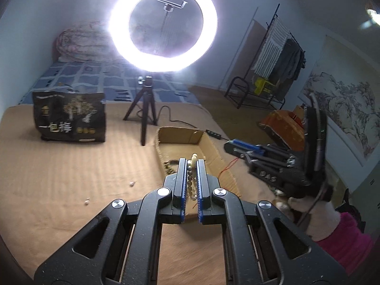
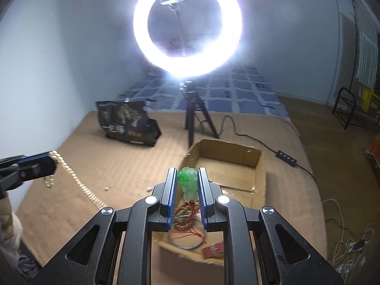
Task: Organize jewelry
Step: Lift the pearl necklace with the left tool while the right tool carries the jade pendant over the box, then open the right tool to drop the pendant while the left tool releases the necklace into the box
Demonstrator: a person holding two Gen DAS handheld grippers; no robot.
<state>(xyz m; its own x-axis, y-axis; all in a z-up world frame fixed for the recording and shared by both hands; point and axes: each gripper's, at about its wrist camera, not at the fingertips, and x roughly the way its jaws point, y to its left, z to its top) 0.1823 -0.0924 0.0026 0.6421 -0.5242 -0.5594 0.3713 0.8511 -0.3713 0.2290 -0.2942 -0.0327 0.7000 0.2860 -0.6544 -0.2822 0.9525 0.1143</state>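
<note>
Clamped between the blue-padded fingers of the left gripper point(image 1: 191, 163) is a beaded bracelet point(image 1: 192, 182), its pale and dark beads strung in a line down the narrow gap. In the right wrist view that same gripper sits well to the left of the cardboard box point(image 2: 260, 173), with the beaded strand trailing from its tip down to the brown bed cover point(image 2: 83, 147).

The right gripper point(image 2: 187, 173) is clenched on a green jade-like pendant point(image 2: 187, 182), held above the near part of the box. A red cord point(image 2: 193, 210) hangs from the pendant down into the box, where a thin ring-shaped bangle point(image 2: 178, 243), a coil of brown beads point(image 2: 181, 211) and a red clip point(image 2: 213, 249) lie on the floor of it.

Behind the box stands a lit ring light point(image 2: 187, 26) on a small tripod point(image 2: 194, 118). A black printed bag point(image 2: 128, 123) stands left of the tripod, beyond the box. A cable with an inline switch point(image 2: 286, 158) lies just right of the box.
</note>
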